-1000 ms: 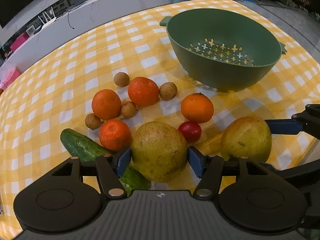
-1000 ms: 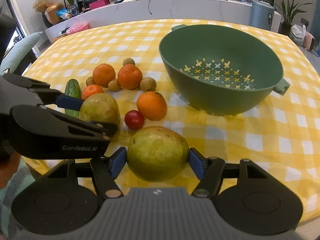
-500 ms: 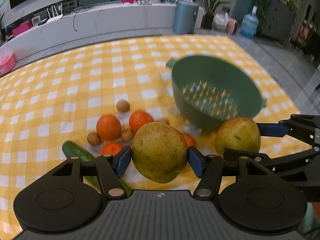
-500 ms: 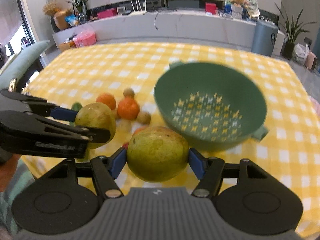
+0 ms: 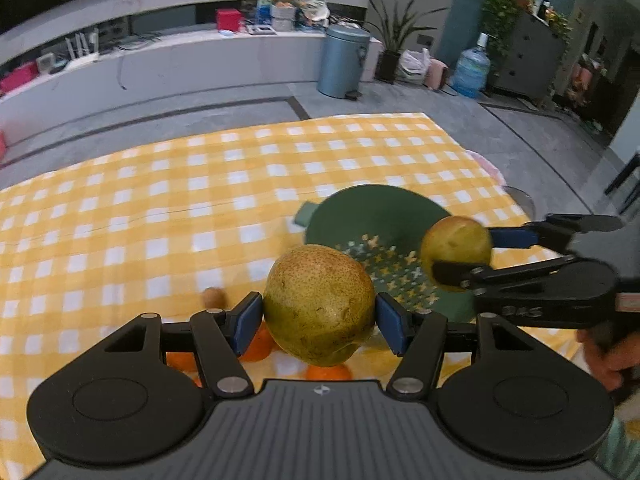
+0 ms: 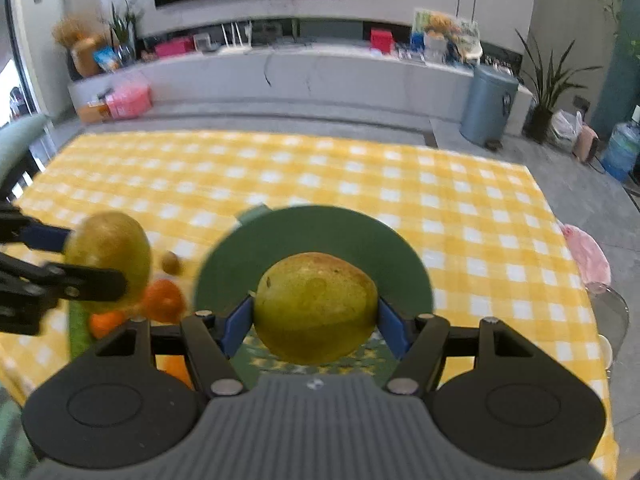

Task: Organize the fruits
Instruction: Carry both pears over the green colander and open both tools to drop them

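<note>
My left gripper (image 5: 319, 318) is shut on a speckled yellow-green pear (image 5: 319, 303), held in the air just left of the green colander (image 5: 360, 220). My right gripper (image 6: 315, 320) is shut on a second pear (image 6: 316, 306), which hangs over the colander (image 6: 312, 232). In the left wrist view the right gripper (image 5: 460, 256) shows with its pear (image 5: 456, 248) above the colander's perforated floor. In the right wrist view the left gripper's pear (image 6: 108, 256) hangs at the left. Oranges (image 6: 164, 300), a cucumber (image 6: 78, 332) and a small brown fruit (image 6: 170, 262) lie on the cloth below.
The table wears a yellow and white checked cloth (image 5: 160, 208). A person's hand (image 5: 608, 356) holds the right gripper. Something pink (image 6: 586, 252) sits by the table's right edge. Beyond the table stand a grey bin (image 6: 488, 104), a white counter and potted plants.
Both grippers have lifted their pears off the table and carried them up and toward the colander. The right pear now hangs over the bowl; the remaining fruit has dropped low in both views.
</note>
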The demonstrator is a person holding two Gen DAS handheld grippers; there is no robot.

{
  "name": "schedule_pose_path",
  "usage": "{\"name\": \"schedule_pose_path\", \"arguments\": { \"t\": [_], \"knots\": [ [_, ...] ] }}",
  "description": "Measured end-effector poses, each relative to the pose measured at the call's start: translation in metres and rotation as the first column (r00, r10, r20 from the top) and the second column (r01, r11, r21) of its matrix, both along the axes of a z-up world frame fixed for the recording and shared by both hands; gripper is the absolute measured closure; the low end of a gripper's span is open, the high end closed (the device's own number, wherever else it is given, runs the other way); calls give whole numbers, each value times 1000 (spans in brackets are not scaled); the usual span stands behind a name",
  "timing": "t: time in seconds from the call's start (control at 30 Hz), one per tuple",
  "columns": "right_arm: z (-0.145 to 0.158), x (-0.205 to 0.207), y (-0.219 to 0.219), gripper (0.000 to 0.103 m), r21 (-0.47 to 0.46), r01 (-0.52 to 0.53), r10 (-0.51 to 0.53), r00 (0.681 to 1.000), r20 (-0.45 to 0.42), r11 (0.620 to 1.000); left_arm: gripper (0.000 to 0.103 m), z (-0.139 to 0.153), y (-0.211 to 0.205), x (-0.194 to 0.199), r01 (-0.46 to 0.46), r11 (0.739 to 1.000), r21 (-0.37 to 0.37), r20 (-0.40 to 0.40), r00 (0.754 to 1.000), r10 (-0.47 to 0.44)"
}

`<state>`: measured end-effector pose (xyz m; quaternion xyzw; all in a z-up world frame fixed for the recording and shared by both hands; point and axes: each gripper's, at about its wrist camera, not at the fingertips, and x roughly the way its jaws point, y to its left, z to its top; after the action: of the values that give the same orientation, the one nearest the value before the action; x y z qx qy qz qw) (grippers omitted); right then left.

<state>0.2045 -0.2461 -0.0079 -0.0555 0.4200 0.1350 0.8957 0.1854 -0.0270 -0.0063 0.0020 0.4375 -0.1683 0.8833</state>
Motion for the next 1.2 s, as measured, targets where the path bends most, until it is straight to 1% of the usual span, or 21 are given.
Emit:
{"name": "schedule_pose_path", "arguments": {
  "t": [0.17, 0.27, 0.4, 0.57, 0.67, 0.77, 0.93, 1.03, 1.1, 1.2],
  "knots": [
    [-20, 23, -7, 38, -59, -29, 24, 995, -94, 998, 32, -7, -22, 20, 51, 998, 42, -4, 999, -51],
    [-33, 31, -8, 38, -78, -64, 52, 988, -148, 995, 32, -10, -34, 31, 83, 996, 39, -18, 996, -82],
    [-48, 41, -6, 38, -95, -115, 94, 975, -200, 989, 32, -15, -48, 41, 119, 991, 57, -37, 992, -117],
    [-66, 49, -1, 38, -117, -159, 125, 958, -257, 980, 32, -24, -59, 51, 144, 986, 82, -68, 988, -138],
    [-73, 49, 7, 38, -153, -203, 157, 950, -270, 967, 32, -29, -64, 55, 158, 983, 90, -82, 985, -151],
    [-78, 50, 11, 37, -151, -231, 179, 939, -294, 961, 32, -34, -67, 57, 171, 980, 104, -95, 982, -161],
    [-78, 54, 11, 38, -153, -232, 178, 938, -299, 961, 32, -42, -70, 60, 172, 976, 134, -118, 981, -157],
    [-73, 54, 11, 34, -170, -234, 179, 941, -286, 957, 32, -46, -69, 61, 171, 976, 137, -132, 979, -153],
    [-65, 52, 8, 25, -172, -228, 178, 948, -264, 958, 32, -48, -70, 62, 170, 975, 142, -137, 979, -151],
    [-54, 49, 2, 22, -167, -209, 166, 957, -239, 964, 32, -49, -71, 63, 175, 973, 153, -139, 978, -154]
  ]
}}
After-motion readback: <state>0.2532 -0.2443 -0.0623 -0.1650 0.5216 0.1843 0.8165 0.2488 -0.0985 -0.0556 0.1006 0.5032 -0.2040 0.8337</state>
